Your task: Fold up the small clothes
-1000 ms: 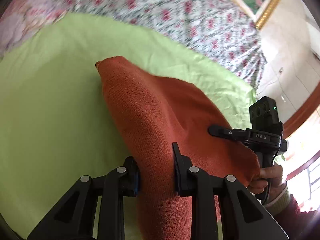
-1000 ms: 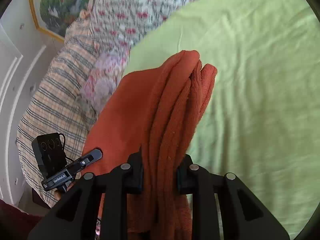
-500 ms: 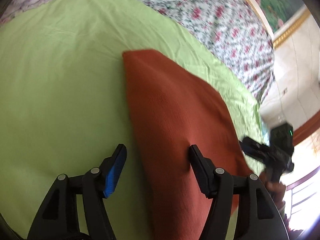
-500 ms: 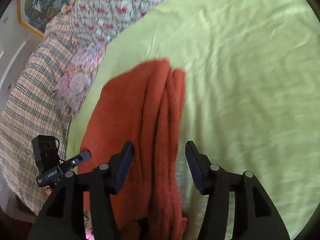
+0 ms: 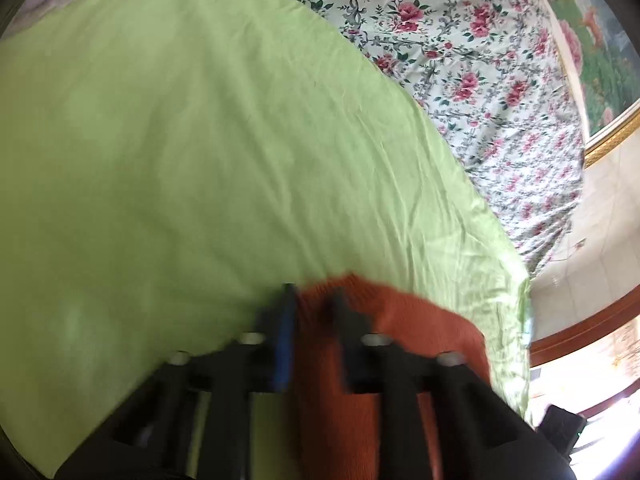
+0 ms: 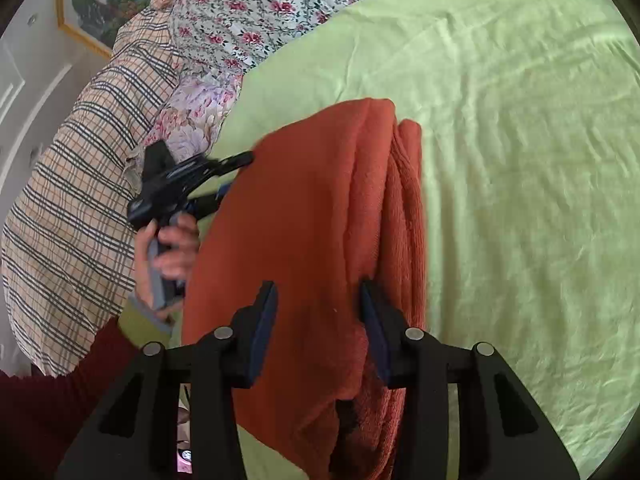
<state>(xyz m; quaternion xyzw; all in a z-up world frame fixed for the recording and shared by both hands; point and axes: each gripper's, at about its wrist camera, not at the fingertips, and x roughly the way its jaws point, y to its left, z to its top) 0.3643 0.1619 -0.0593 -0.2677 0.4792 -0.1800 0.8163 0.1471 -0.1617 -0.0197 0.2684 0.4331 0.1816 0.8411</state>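
Note:
A rust-orange knit garment (image 6: 316, 216) lies folded in layers on the green sheet (image 6: 520, 160). My right gripper (image 6: 318, 296) is open, its jaws straddling the garment's near part without pinching it. My left gripper (image 5: 312, 304) shows blurred in the left wrist view, its jaws close together around the garment's edge (image 5: 400, 320). It also shows in the right wrist view (image 6: 236, 172) at the garment's left edge, held by a hand.
The green sheet (image 5: 180, 140) covers a bed with a floral cover (image 5: 460, 40) behind it. A plaid pillow (image 6: 80, 160) lies at the left. A framed picture (image 5: 600, 60) hangs on the wall. The bed's edge drops to a tiled floor (image 5: 592, 248).
Both grippers let go of the garment, which dropped onto the sheet. My left gripper then moved to the garment's edge and narrowed on it. My right gripper stays open over the cloth.

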